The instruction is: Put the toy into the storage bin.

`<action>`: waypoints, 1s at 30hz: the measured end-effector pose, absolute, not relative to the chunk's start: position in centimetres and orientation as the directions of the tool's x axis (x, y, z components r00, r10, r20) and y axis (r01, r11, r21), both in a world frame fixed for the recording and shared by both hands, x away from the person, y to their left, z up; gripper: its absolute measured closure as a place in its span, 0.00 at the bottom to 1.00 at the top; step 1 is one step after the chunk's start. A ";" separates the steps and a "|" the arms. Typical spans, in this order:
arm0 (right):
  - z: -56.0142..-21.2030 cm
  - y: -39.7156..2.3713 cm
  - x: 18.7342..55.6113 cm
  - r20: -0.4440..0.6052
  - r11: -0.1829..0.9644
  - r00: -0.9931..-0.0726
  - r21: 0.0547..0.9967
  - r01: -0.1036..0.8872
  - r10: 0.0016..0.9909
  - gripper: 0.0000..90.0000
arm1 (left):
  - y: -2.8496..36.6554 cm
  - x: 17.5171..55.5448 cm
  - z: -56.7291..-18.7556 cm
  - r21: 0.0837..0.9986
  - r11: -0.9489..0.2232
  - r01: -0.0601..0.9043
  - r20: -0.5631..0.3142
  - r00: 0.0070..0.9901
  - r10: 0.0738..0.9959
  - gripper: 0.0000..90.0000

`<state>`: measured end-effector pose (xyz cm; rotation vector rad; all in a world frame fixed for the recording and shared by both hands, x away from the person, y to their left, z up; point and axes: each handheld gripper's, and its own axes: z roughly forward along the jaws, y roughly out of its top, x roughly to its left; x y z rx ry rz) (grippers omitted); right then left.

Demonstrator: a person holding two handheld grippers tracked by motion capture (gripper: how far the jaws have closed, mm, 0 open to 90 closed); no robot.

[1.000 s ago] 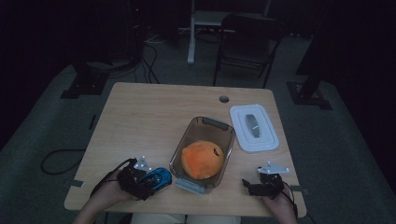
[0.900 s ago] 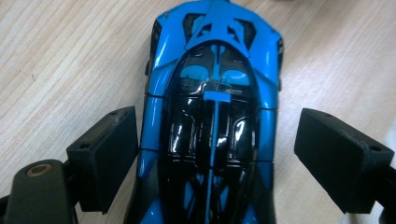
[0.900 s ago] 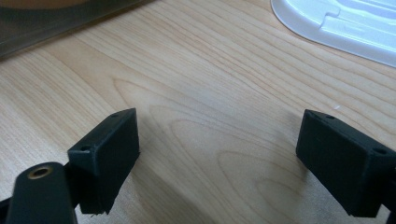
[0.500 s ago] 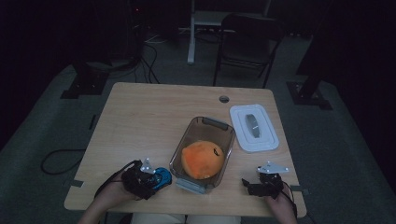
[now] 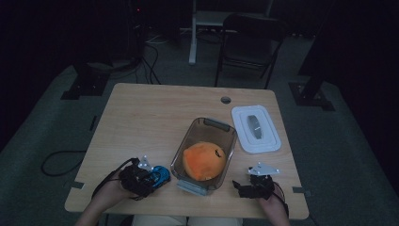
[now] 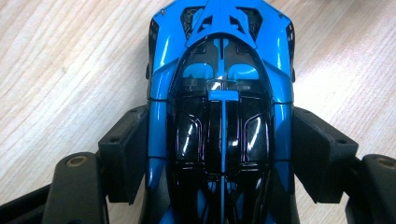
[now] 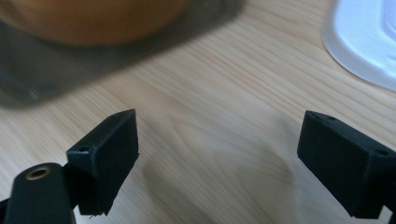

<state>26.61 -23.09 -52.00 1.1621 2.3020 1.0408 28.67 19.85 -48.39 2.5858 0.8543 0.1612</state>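
At the near left of the light wooden desk [image 5: 155, 122], our left gripper [image 6: 219, 154] has just been closing, and its black pads now press both flanks of a glossy blue and black toy car [image 6: 219, 107]. Our right gripper [image 7: 219, 163] hangs with jaws wide apart over bare wood, near a clear plastic container [image 5: 207, 126] holding an orange plush toy [image 5: 203, 161].

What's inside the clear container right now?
The clear container holds one orange plush toy with small dark markings, filling most of its near half. What lies beneath the toy is covered. The container's white lid lies apart on the table, to its right.
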 end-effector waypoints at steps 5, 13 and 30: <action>-51.7 -21.3 26.6 0.021 0.412 -0.636 0.745 0.525 0.772 0.14 | 20.2 28.8 -47.8 0.439 -0.707 0.554 -0.027 0.795 0.606 0.32; -51.6 -19.0 26.4 0.037 0.419 -0.679 0.762 0.494 0.733 0.14 | 20.9 28.9 -46.4 0.454 -0.699 0.553 -0.020 0.790 0.613 0.32; -51.3 -14.2 26.9 0.018 0.441 -0.701 0.765 0.469 0.713 0.14 | 23.6 29.7 -45.3 0.468 -0.643 0.606 -0.021 0.735 0.678 0.32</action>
